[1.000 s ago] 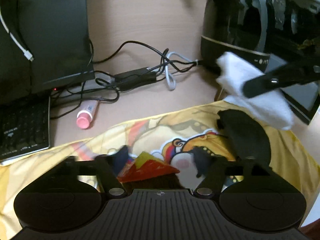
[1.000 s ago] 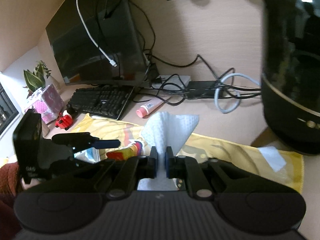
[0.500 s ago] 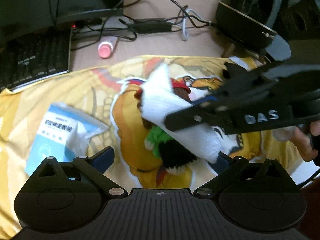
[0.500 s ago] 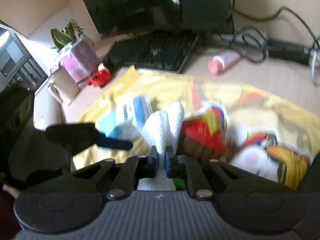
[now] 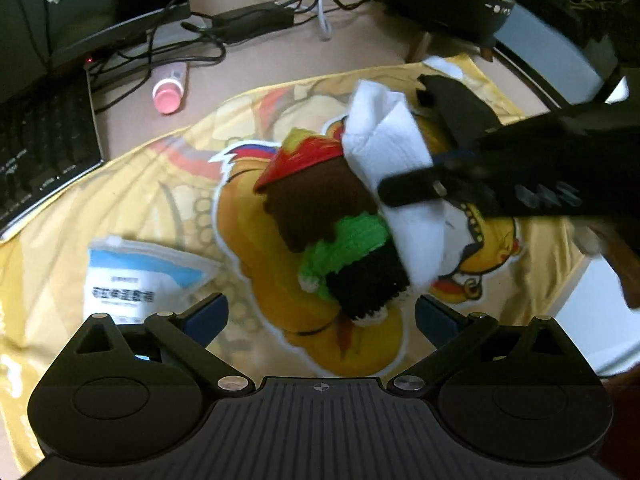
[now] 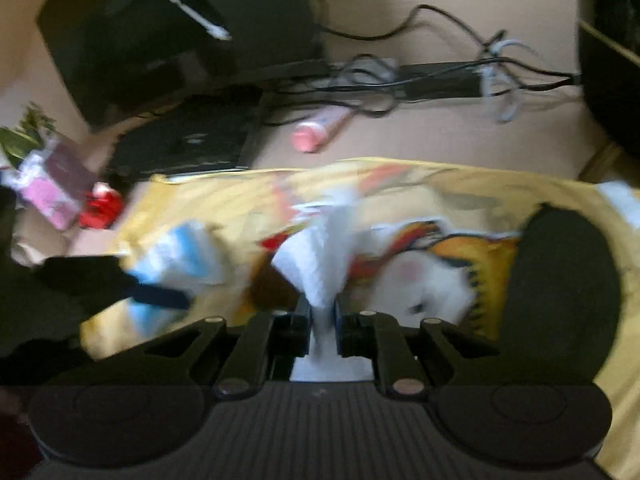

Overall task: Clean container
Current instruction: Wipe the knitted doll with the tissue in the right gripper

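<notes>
My right gripper is pinched tight on a white paper towel; the towel fans up out of the jaws at frame centre, view motion-blurred. My left gripper is spread wide, jaws have just been opening, nothing pressed between the blue pads. Between and just above those pads in the left view sits the container: a knitted-looking piece, red top, brown middle, green band, black base, lying tilted on the yellow cartoon-print cloth. The towel shows there too, against the container's right side, with the right gripper's black finger across it at centre right. Can't tell whether the towel actually presses on the container. Lower left on the cloth: a blue-and-white packet. Right of centre in the right view, a black round lid-like disc lies on the cloth. Off the cloth, upper left: pink-capped tube, black keyboard, tangle of cables, monitor base. Upper right: dark rounded appliance.
</notes>
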Demonstrator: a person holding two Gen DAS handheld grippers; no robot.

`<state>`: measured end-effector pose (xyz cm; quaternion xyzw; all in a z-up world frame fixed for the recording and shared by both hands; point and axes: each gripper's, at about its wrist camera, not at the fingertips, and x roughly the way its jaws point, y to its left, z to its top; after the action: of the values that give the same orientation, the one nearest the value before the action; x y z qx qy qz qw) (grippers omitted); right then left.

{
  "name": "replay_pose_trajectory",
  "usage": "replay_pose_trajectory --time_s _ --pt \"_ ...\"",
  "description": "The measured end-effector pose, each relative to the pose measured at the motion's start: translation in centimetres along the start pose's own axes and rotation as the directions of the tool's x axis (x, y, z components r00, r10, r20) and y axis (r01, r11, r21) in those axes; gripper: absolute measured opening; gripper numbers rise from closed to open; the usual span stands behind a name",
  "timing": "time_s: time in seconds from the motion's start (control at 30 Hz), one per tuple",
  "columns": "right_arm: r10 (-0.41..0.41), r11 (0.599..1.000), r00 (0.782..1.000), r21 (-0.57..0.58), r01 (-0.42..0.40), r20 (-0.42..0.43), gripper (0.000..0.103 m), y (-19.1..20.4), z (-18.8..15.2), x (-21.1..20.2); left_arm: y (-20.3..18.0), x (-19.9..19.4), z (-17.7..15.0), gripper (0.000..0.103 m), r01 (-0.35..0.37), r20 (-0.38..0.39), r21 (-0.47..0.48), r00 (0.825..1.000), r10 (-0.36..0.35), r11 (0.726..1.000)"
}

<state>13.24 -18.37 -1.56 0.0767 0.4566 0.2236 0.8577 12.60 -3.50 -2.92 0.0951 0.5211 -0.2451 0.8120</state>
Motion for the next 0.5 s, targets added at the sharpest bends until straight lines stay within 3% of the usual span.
replay_pose_trajectory --time_s 0.13,0.3,0.43,0.5 --pt "0.105 0.994 0.993 0.042 -0.103 -0.044 0.013 1.3 -0.3 0.4 0.3 0.3 0.0 0.102 0.018 -0.010 -0.018 1.000 -0.019 1.000" --pt "0.158 0.985 0.976 0.093 -0.145 -0.150 0.013 -0.7 -1.9 1.8 -0.6 1.2 -0.7 0.103 -0.001 -0.016 -0.050 1.000 0.001 0.999" --pt "0.169 0.985 0.972 0.052 -0.163 -0.162 0.013 -1.7 -2.9 0.6 -2.3 1.4 -1.3 0.103 -0.009 0.010 -0.078 1.000 0.010 0.997" --pt "0.125 0.992 0.979 0.004 -0.126 -0.162 0.013 -2.3 -3.2 0.2 -3.1 1.3 -1.4 0.103 -0.024 0.028 -0.084 0.999 0.026 0.996"
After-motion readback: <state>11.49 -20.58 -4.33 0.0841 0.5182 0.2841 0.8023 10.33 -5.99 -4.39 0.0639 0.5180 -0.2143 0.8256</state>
